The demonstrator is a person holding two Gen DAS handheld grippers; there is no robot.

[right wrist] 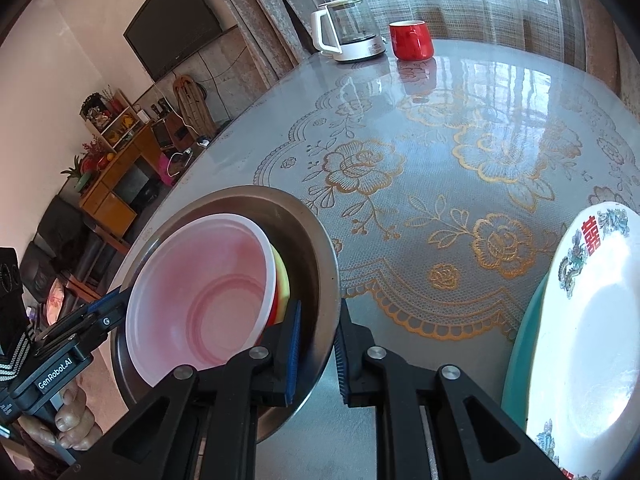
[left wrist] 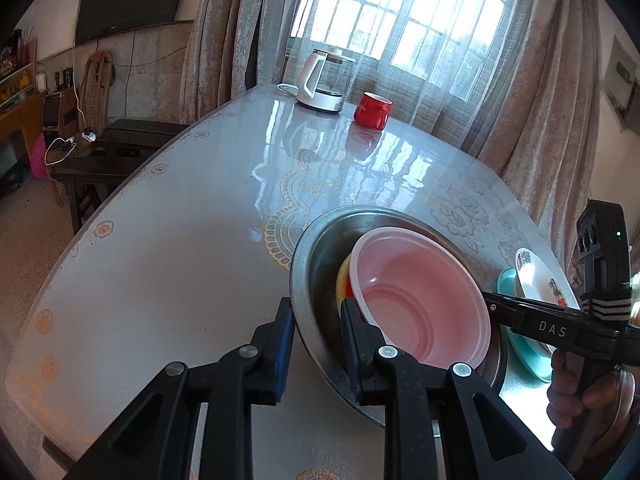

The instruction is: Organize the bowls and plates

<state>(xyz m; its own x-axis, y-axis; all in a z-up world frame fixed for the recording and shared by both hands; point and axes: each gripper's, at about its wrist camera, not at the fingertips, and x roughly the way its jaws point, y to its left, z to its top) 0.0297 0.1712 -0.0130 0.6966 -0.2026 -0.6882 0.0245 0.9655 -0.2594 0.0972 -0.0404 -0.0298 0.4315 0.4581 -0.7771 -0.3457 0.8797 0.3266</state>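
I have both claws on the same thing: the wide steel basin (left wrist: 316,276), which sits tilted off the glass-topped table (left wrist: 192,240) with a translucent pink bowl (left wrist: 420,304) nested in it and, under that, what look like a yellow and a red bowl showing only as slivers of rim. My left gripper (left wrist: 316,344) is clamped on the basin's near-left rim, one blue pad outside the wall and the other inside, so the metal lip runs straight through the gap. My right gripper (right wrist: 318,354) bites the opposite side of the rim the same way, pads pressed to either face of the wall. So the load lies directly between my two hands, neither nearer than the other, and the line from one grip to the other crosses the basin's middle; that line is the axis any lift or carry will swing about. If one hand rises ahead of the other, I judge the loose bowls would slide toward the low side. Just beside my right claw, the white patterned plate (right wrist: 592,320) rests on a teal plate (right wrist: 520,360), which I take to be the neighbouring stack.
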